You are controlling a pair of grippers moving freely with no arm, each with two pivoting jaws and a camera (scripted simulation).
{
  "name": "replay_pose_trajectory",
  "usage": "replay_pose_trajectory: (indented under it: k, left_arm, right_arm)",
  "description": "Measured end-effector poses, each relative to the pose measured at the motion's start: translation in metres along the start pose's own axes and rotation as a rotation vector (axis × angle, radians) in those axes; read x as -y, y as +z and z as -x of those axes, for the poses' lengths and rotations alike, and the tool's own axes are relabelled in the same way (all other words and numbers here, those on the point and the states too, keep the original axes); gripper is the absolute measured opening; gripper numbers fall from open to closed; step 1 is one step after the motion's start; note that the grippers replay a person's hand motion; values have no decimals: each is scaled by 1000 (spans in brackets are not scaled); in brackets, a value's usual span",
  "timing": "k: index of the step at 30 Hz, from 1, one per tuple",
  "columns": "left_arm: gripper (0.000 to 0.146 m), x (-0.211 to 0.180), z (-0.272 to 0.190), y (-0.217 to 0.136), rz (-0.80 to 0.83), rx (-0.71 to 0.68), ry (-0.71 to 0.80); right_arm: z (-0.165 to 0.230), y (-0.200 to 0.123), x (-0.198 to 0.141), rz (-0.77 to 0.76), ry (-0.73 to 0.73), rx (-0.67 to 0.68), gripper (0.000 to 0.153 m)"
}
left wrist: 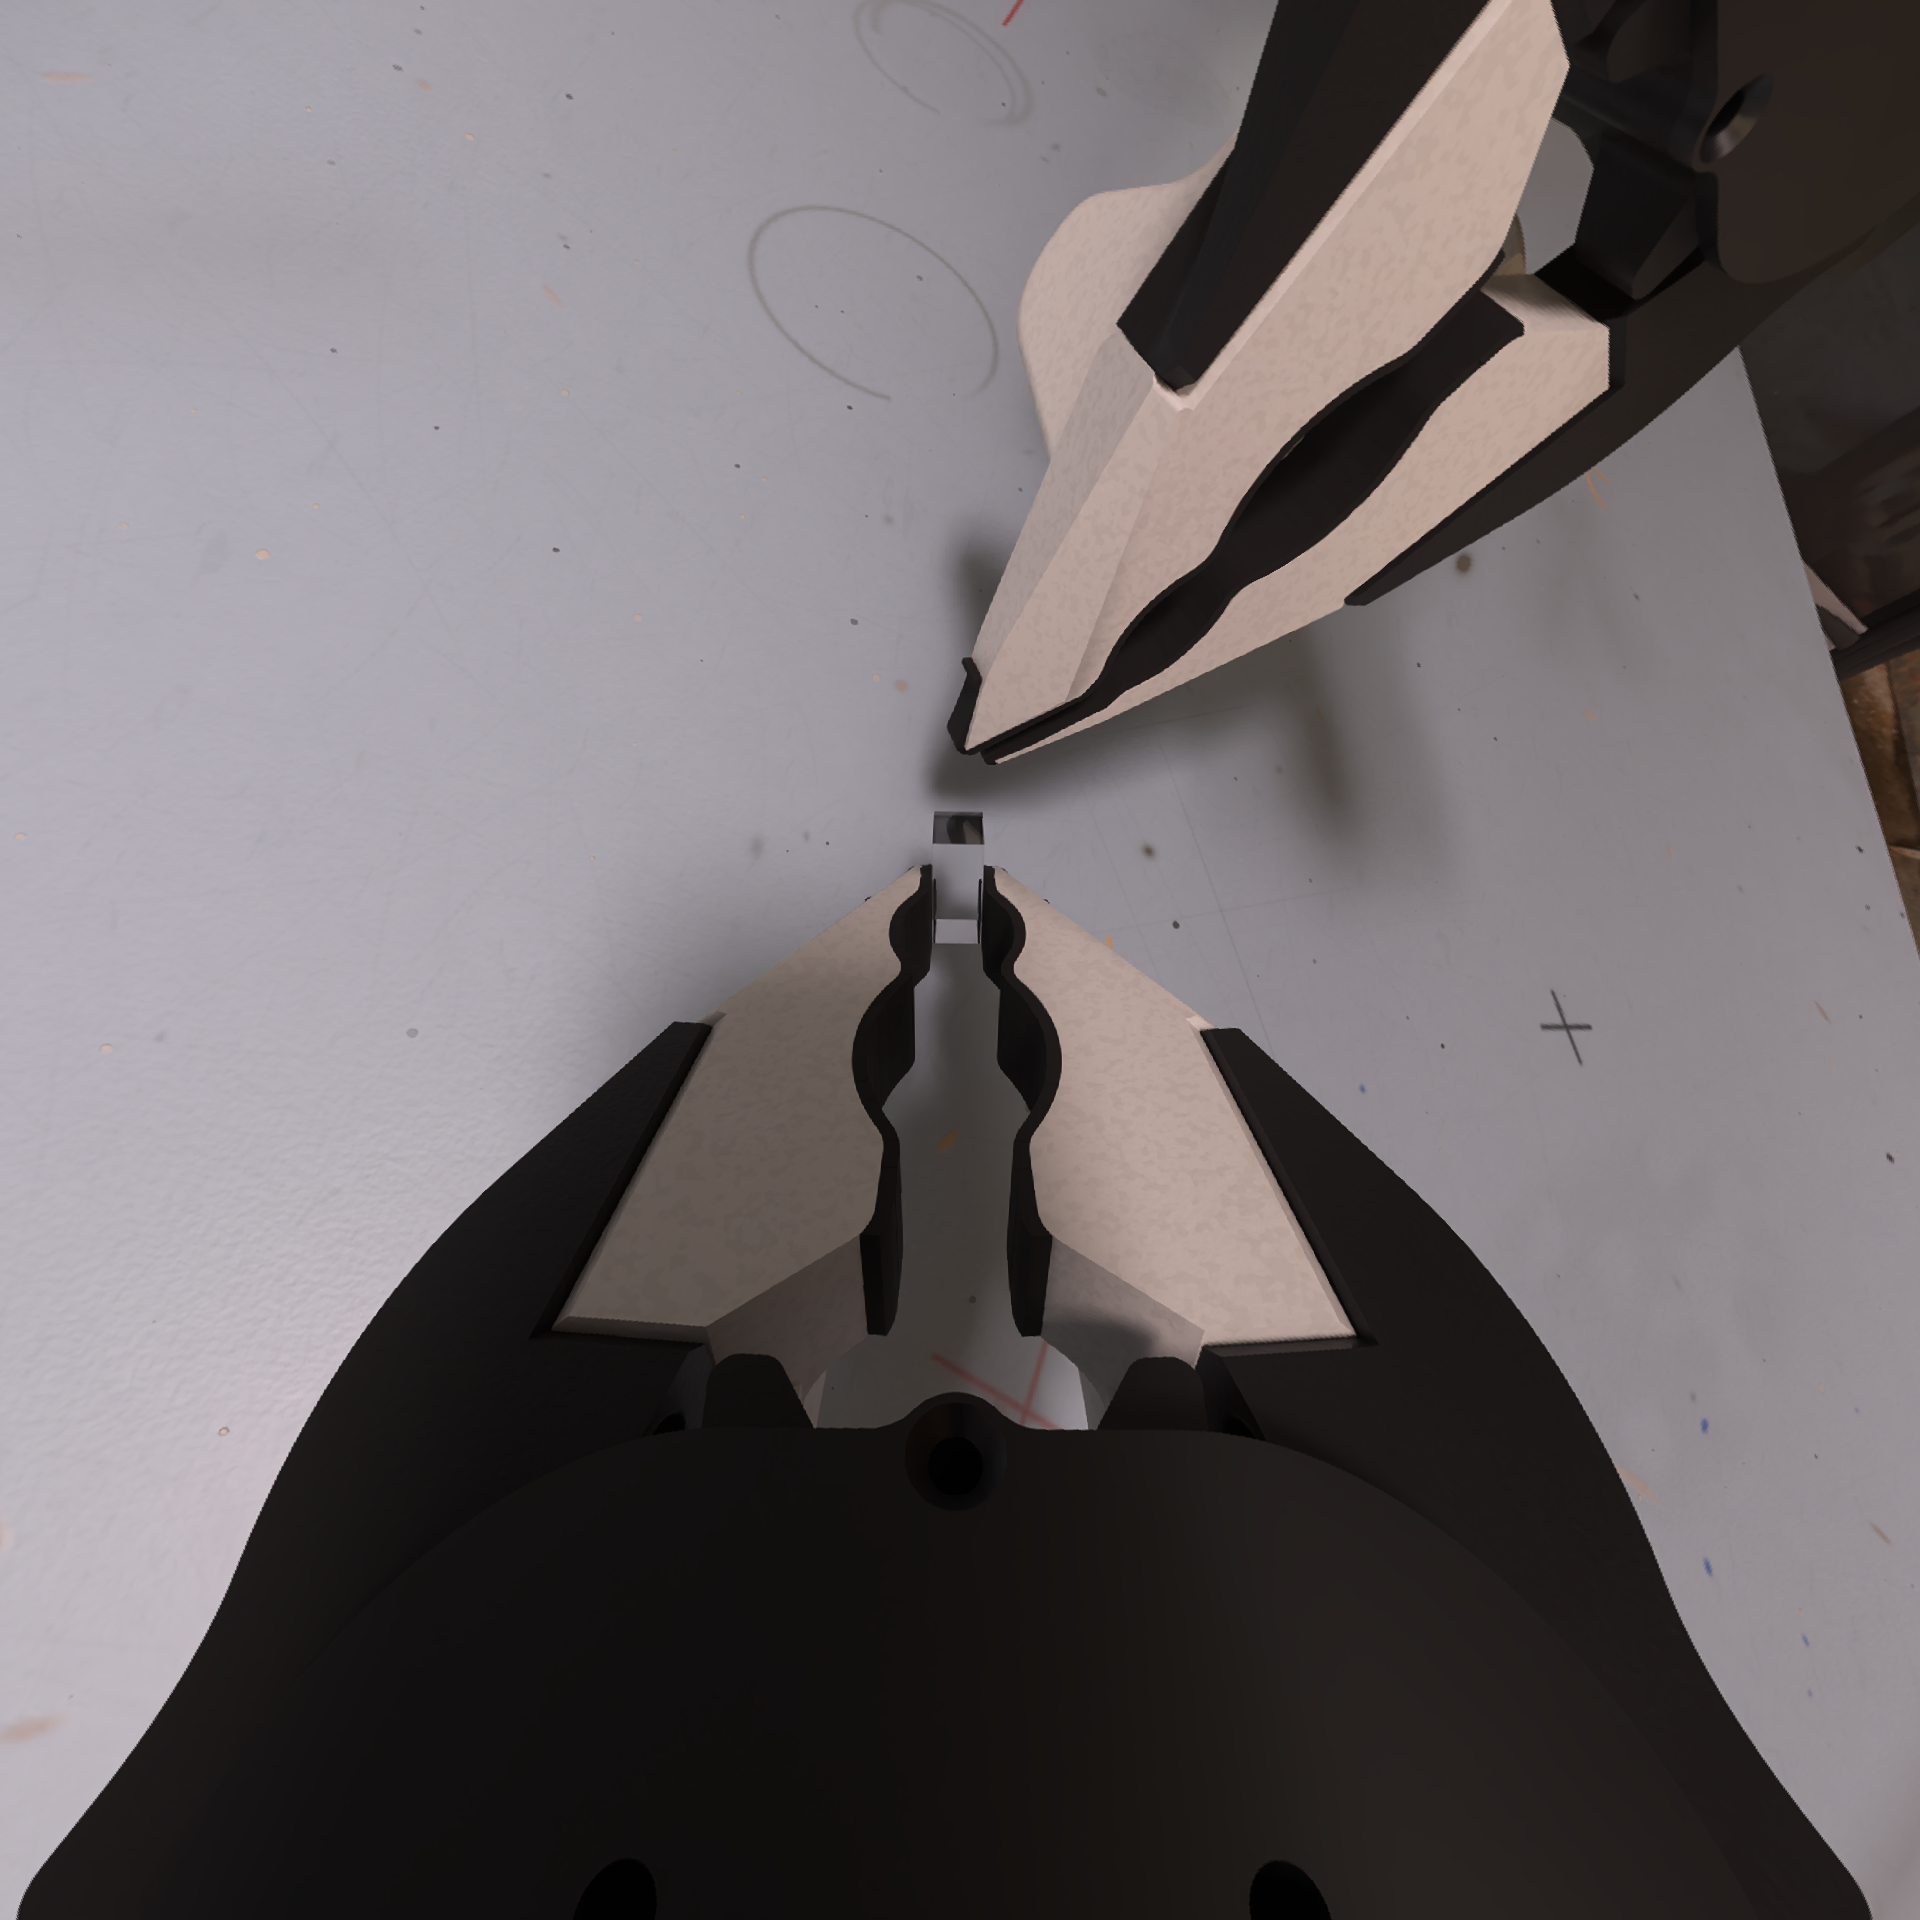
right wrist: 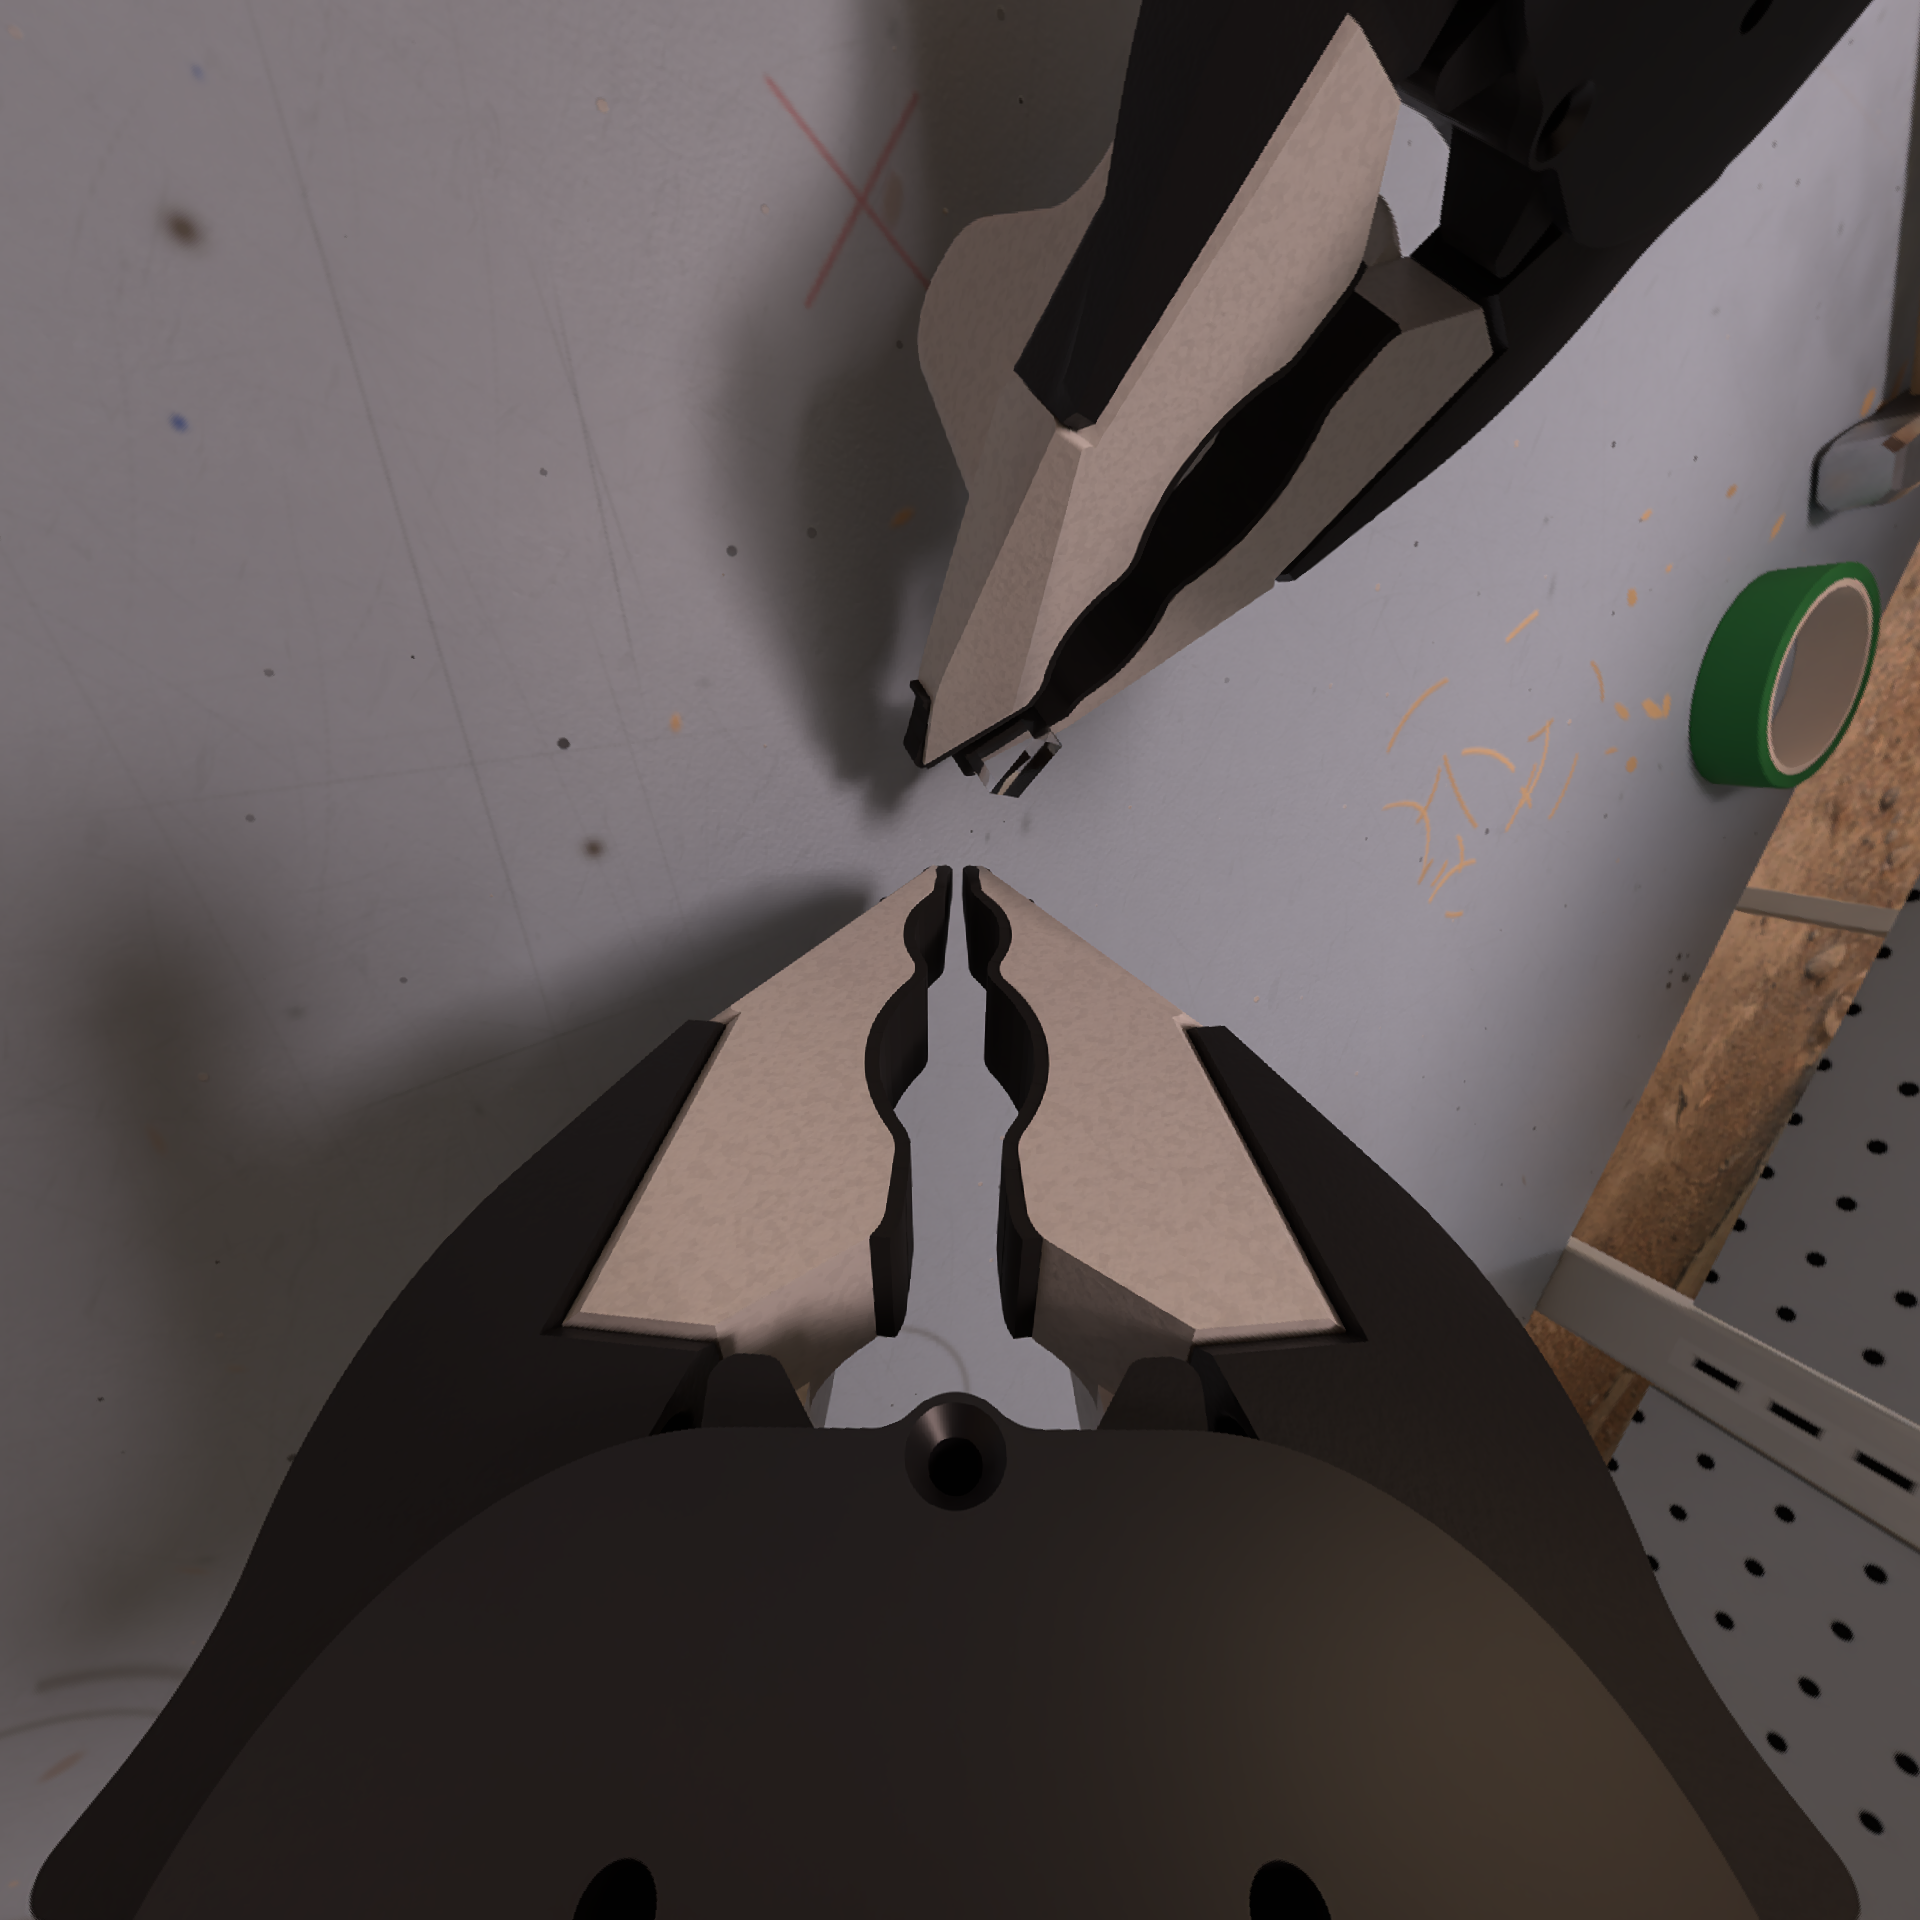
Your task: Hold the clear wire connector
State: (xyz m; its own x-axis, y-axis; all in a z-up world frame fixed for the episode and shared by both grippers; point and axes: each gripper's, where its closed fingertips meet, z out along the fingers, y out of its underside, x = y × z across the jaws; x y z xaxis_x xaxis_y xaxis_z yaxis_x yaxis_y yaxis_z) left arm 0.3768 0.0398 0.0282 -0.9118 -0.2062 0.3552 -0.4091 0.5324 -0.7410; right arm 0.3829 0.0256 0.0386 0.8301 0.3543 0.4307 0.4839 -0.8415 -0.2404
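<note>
The left gripper (left wrist: 958, 883) is clamped on the connector (left wrist: 957, 881). The grip sits at the very fingertips, so the front part of the connector projects forward past them and remains exposed. This placement probably leaves that end free for access from the opposite side.

The right gripper (right wrist: 957, 871) holds nothing. Its fingertips stand together, with only a hairline gap between them. It points at the left gripper from across the table (left wrist: 416, 623), tip near tip but apart, which reads as a standby or approach pose rather than a shared hold.

The connector is a small clear block, rectangular in outline. It shows pale and glassy against the grey surface, with a dark patch at its forward end. Whether it is lifted clear of the table cannot be told from either view.

Off to the side, a green tape roll (right wrist: 1782, 675) lies near the table edge, among scattered wood shavings (right wrist: 1496, 790).
</note>
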Motion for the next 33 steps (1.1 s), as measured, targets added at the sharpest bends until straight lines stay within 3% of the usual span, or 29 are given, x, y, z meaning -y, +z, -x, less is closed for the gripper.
replay_pose_trajectory:
  k: [10,24,28,30,33]
  left_arm:
    - [8,0,0,0,0,3,4]
    - [8,1,0,1,-1,-4,-6]
    - [8,0,0,1,-5,-12,-25]
    - [8,2,0,0,-18,-21,-32]
    - [8,11,-2,-7,-85,-24,-22]
  right_arm:
    - [-1,2,1,-57,53,99,1]
    - [-1,5,4,-61,80,114,1]
    - [-2,5,3,-69,150,123,2]
    - [-6,4,2,-77,190,103,5]
    - [-16,-1,-2,-90,258,43,22]
